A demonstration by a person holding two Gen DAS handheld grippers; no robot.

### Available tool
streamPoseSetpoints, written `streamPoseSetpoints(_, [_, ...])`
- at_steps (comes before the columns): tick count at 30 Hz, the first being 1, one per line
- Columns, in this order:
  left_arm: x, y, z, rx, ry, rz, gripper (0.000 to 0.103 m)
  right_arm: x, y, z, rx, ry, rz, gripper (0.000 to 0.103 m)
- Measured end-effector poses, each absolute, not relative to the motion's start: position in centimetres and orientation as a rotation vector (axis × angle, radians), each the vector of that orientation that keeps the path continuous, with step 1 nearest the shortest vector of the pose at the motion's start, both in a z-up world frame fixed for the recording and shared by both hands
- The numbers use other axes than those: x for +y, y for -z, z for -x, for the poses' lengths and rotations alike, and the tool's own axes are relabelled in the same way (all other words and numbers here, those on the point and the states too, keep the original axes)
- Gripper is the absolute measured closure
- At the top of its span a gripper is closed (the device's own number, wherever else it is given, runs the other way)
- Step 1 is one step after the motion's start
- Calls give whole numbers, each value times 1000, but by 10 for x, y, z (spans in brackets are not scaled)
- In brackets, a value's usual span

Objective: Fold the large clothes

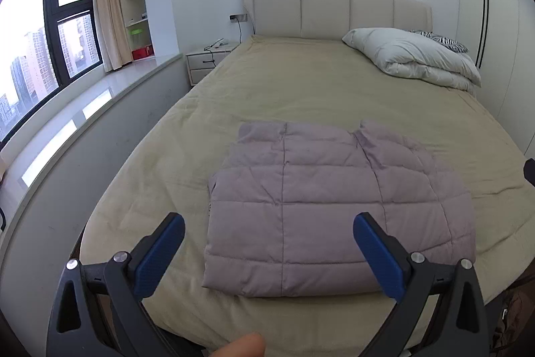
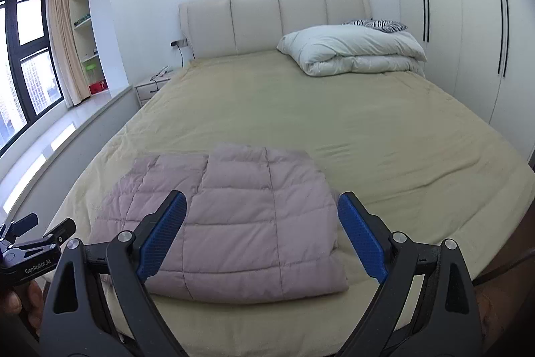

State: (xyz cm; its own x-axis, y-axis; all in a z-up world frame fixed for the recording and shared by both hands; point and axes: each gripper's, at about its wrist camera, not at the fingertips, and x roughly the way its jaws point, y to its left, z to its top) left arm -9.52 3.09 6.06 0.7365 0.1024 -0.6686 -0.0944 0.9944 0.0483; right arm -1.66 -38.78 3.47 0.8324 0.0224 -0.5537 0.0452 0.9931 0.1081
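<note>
The bed [image 1: 301,89] filled most of the room, its tan cover smooth and running away toward the padded headboard [image 1: 334,9]. A white duvet [image 1: 411,56] lay bunched at the far right corner by the wardrobe [image 2: 468,22], well apart from the work.

The jacket [image 1: 317,213], a quilted mauve one, lay flat on the near end of the bed, close to the foot edge. It looked already folded into a thick, roughly square packet, with one flap laid over on its right side and a seam running from near edge to far. Its nearest edge ran across in front of both tools, so any further fold would, I judged, go away from the person, near edge over toward the headboard.

The left tool [image 1: 267,253] hung just short of that near edge, its blue pads [image 1: 160,256] spread wide with nothing between them; the jacket sat straight ahead and slightly to its right. The right tool [image 2: 262,235] also stood wide open and empty, and from its camera the jacket lay ahead and somewhat to the left, the packet's right corner falling just inside its right finger. In that view the left tool showed at the far left, beside the jacket's left side.

So the packet lay between the two, one corner to each. Neither seemed clearly nearer. Whether the tools hovered above the cloth or stood off before the bed edge, I could not tell.
</note>
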Motion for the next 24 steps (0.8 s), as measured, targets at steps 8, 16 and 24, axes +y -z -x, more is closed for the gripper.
streamPoseSetpoints(8, [27,-63,98,744,-125,-19,0,-375,2,14,734,7,-135,10])
streamPoseSetpoints(16, [31,-47,95,780,-141,-17,0,-357,9,11,769,-10,-61,10])
streamPoseSetpoints(24, [32,-42,93,782,-157,-15,0,-352,14,7,794,-9,-41,10])
